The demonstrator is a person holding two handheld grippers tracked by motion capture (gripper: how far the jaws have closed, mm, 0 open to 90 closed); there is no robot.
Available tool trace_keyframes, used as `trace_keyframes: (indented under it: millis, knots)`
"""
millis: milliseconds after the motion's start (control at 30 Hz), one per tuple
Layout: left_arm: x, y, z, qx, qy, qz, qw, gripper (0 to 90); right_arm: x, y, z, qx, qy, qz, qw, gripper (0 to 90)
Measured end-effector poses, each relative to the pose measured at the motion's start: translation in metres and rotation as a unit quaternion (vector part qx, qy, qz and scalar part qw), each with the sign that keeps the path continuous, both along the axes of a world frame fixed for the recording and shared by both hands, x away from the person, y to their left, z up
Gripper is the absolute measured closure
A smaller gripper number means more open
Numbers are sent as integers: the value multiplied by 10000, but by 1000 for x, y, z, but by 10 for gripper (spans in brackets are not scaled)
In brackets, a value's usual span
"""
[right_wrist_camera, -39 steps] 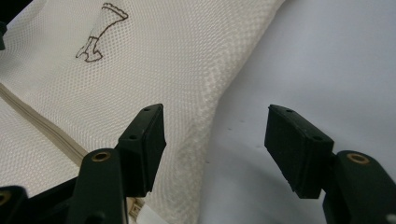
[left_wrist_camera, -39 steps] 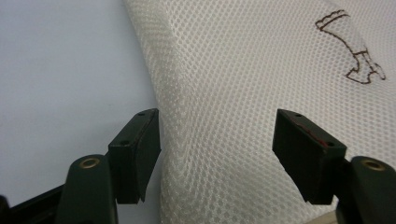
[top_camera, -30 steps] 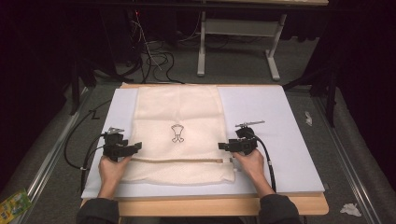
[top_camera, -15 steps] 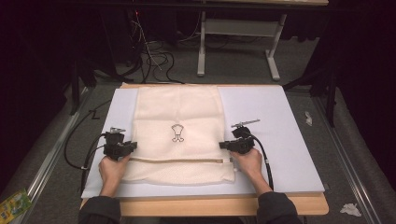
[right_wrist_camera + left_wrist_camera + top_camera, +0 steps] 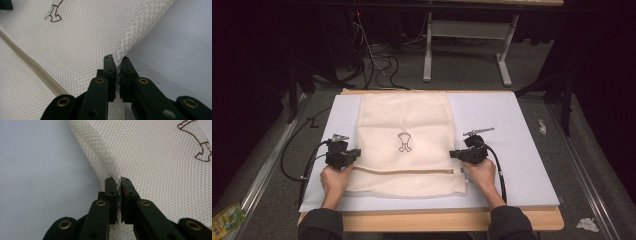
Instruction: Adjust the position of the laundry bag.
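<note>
A: What's on the table?

B: A cream mesh laundry bag (image 5: 404, 145) lies flat on a pale grey mat (image 5: 517, 130), which covers most of the wooden table (image 5: 437, 220). The bag sits left of the mat's middle and runs from the far edge almost to the near edge. A small dark outline figure (image 5: 404, 142) is printed near the bag's centre, and a beige zipper (image 5: 407, 171) crosses it from left to right in the near part.

A: Where are the grippers?

B: One at each side edge of the bag, just beyond the zipper line. The left gripper (image 5: 354, 154) is at the bag's left edge, the right gripper (image 5: 453, 154) at its right edge, each with a hand behind it on the near side. They point inward, toward each other.

A: Have they got hold of anything?

B: Yes. In the left gripper view the left gripper's (image 5: 118, 195) jaws have just been closing and now pinch a fold of the mesh at the bag's edge; netting bunches up between the pads (image 5: 110, 195). The right gripper view shows the same: the right gripper's (image 5: 117, 75) jaws have just been closing and now clamp a raised ridge of mesh, with the zipper (image 5: 32, 68) running off to the left of the jaws.

A: Is the bag lifted?

B: Apart from the pinched folds at each edge, it lies flat on the mat.
</note>
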State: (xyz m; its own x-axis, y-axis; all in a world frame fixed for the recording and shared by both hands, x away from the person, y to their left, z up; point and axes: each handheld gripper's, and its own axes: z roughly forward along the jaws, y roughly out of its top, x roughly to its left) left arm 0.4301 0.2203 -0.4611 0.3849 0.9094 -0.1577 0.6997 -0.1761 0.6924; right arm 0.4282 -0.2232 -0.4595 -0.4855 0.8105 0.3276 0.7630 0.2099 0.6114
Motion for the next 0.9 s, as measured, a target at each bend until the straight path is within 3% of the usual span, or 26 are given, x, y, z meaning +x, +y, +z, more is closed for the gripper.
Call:
trace_keyframes:
  millis: [900]
  knots:
    - [3, -44, 7, -184, -244, -432, 9986, 860, -12, -47, 5, -26, -147, -480, 9987, 870]
